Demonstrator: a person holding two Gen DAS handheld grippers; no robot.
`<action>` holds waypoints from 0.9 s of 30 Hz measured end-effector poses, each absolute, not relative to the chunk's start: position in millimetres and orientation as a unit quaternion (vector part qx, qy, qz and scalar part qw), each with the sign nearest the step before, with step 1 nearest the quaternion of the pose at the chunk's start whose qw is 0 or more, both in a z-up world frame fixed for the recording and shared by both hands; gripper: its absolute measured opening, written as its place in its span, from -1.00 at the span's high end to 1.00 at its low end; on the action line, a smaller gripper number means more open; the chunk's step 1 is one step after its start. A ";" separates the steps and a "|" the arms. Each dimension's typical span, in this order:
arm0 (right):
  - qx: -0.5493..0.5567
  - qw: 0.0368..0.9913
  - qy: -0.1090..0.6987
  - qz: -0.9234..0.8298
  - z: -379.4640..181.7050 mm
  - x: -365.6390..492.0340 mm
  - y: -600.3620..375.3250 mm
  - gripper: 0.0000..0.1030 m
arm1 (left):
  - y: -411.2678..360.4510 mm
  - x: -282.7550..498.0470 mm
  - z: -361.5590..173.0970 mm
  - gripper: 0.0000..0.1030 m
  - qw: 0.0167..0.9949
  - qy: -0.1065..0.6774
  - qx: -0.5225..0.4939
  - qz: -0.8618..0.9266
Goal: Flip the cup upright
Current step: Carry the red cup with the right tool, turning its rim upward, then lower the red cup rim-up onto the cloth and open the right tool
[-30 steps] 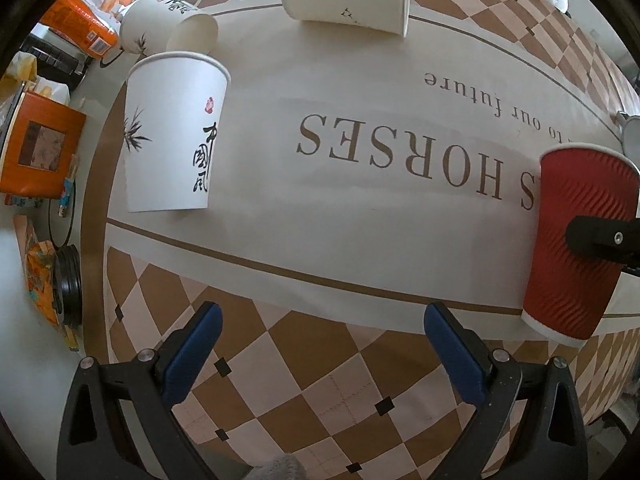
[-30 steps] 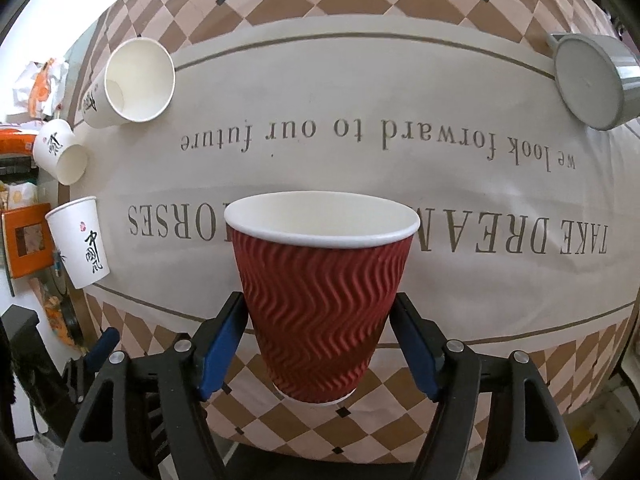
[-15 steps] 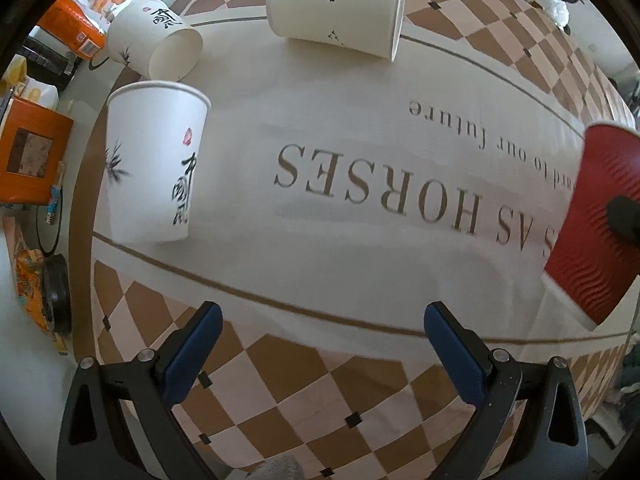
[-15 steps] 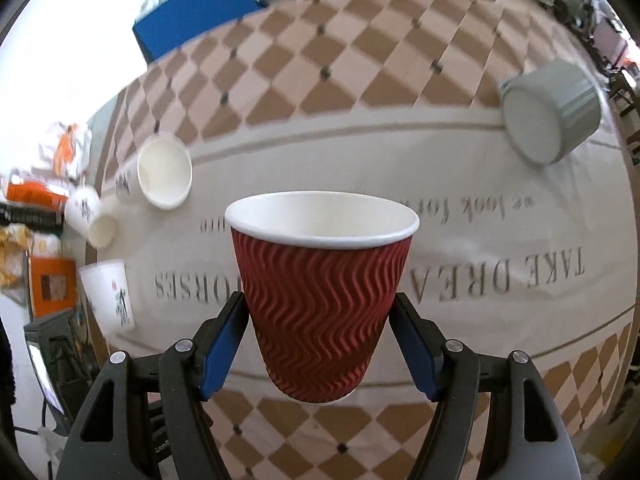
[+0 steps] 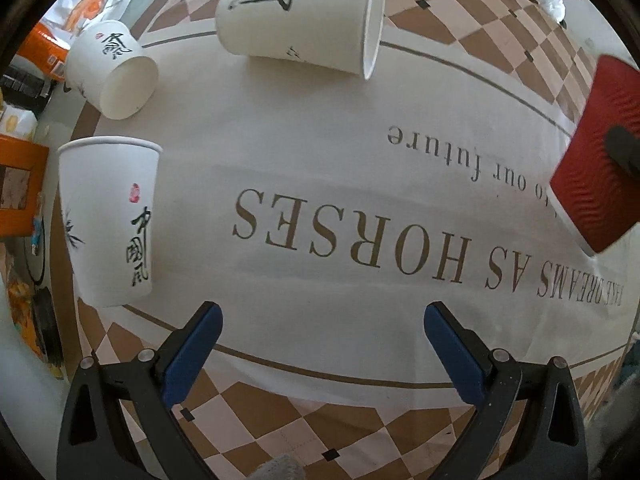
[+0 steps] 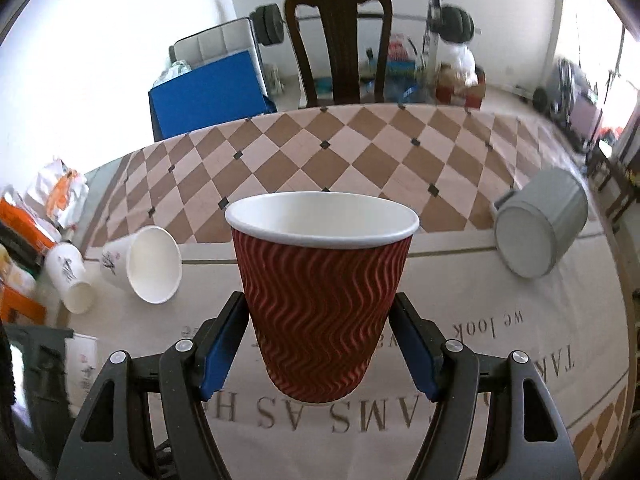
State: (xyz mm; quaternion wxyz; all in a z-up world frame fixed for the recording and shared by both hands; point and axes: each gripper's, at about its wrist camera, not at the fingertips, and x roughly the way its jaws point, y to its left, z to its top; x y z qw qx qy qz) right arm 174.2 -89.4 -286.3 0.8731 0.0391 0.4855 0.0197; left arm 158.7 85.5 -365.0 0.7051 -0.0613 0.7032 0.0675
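Left wrist view
Left gripper (image 5: 318,326): at the bottom of the frame, blue-padded fingers spread wide, nothing between them, only the cloth beneath.
Tablecloth (image 5: 320,248): cream cloth with brown checks and printed lettering, filling most of the frame.
Upright cup (image 5: 108,220): tall white paper cup with black brush characters, standing mouth-up at the left edge of the frame.
Small tipped cup (image 5: 114,70): short white paper cup on its side at upper left, mouth turned toward the camera.
Large tipped cup (image 5: 300,26): white paper cup with calligraphy on its side at top centre, mouth toward the right.
Red cup (image 5: 592,156): red ripple-walled paper cup at the right edge, tilted, its base clear of the cloth, a dark finger across its wall.

Right wrist view
Right gripper (image 6: 320,344): lower centre, blue pads pressed on both sides of the red cup (image 6: 320,304), pinching it.
Red cup state: mouth up, white rim roughly level, held above the tablecloth (image 6: 480,360).
Grey mug (image 6: 540,222): grey cylindrical mug on its side at the right, flat base toward the camera.
Tipped white cups: one (image 6: 140,264) at centre left, one (image 6: 72,282) at far left, both on their sides.
Chair (image 6: 340,44): dark wooden chair at top centre, beyond the table.
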 end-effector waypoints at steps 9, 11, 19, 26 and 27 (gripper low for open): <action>-0.001 0.890 0.456 0.029 -299.7 150.7 -78.8 -0.46 | 86.0 150.3 -367.5 -0.99 0.707 0.703 -0.046 0.061; 0.007 0.887 0.460 0.030 -300.6 145.1 -81.1 -0.47 | 75.6 135.9 -365.1 -0.99 0.711 0.699 -0.044 0.063; 0.024 0.879 0.475 0.016 -300.2 114.2 -92.5 -0.57 | 67.6 108.6 -352.0 -0.99 0.726 0.685 -0.031 0.060; 0.024 0.878 0.477 0.004 -290.1 85.2 -103.4 -0.65 | 65.9 86.0 -334.3 -0.99 0.737 0.674 -0.024 0.054; 0.023 0.879 0.477 0.001 -287.9 81.2 -105.1 -0.68 | 65.2 82.8 -332.2 -0.99 0.738 0.672 -0.023 0.053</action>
